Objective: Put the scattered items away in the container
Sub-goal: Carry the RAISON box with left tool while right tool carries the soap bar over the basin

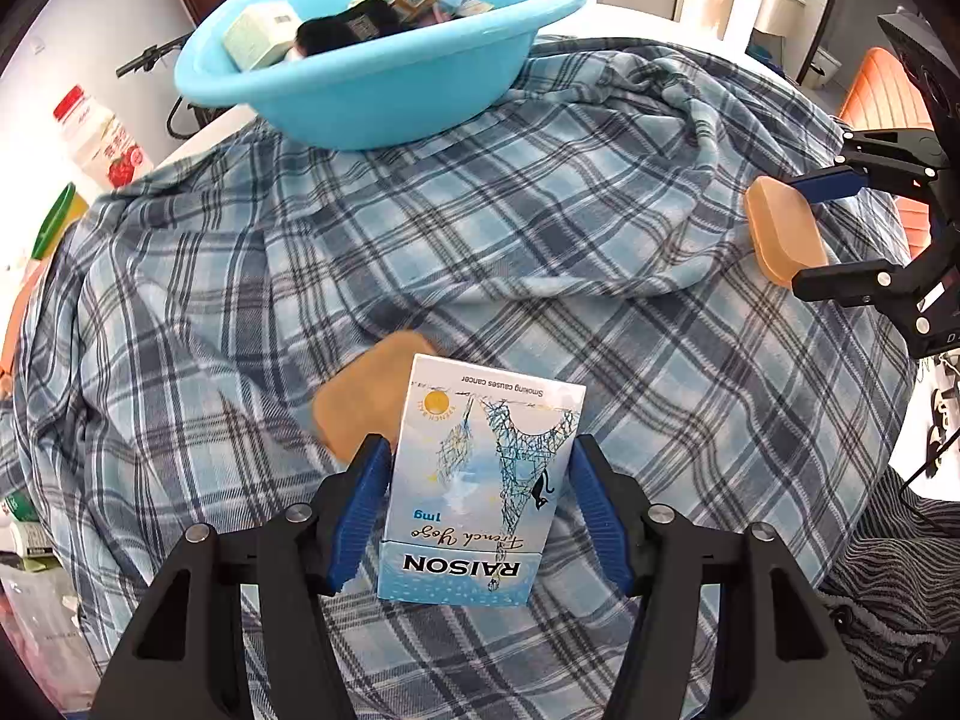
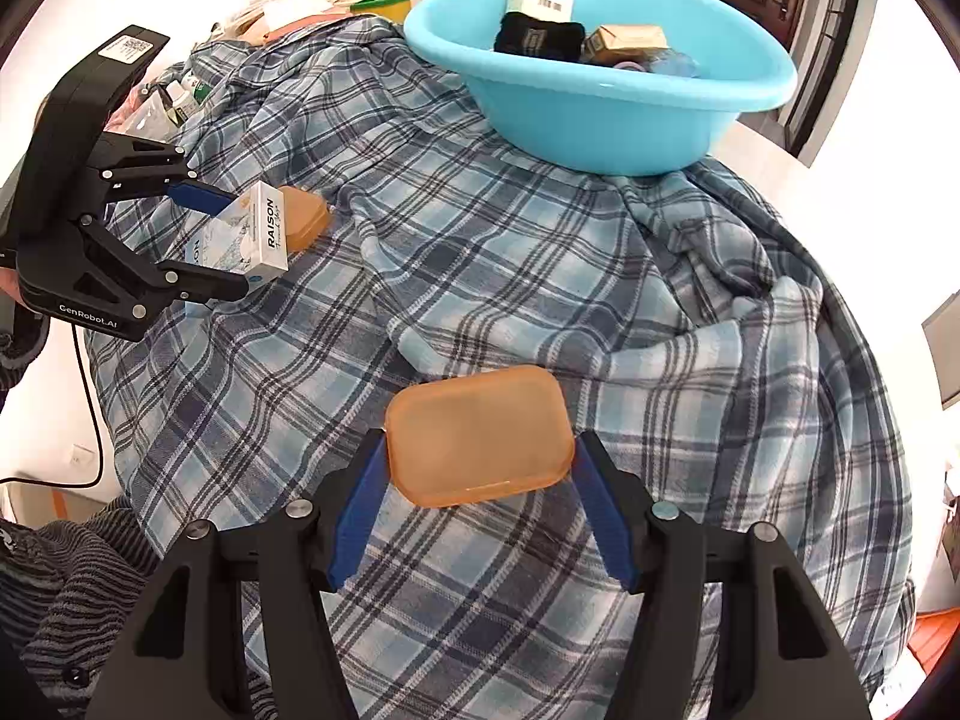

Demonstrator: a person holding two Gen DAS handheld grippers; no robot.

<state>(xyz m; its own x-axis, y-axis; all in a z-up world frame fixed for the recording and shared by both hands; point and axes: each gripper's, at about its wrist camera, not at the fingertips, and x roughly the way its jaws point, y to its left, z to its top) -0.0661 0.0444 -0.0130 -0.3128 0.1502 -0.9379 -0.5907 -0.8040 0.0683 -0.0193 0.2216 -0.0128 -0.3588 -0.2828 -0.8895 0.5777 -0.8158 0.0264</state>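
Cardboard pack [image 1: 483, 480] clamped in left gripper [image 1: 480, 510]; right gripper [image 2: 477, 504] clamps translucent soap (rounded) [image 2: 477, 435].

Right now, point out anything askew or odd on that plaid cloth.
The blue plaid cloth lies rumpled in heavy folds, and the light blue plastic basin sits tilted on it at the table's edge. One translucent orange soap-like bar remains loose. Nothing looks spilled or damaged.

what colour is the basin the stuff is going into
Light turquoise blue, plain with no pattern. The basin shows best in the right wrist view.
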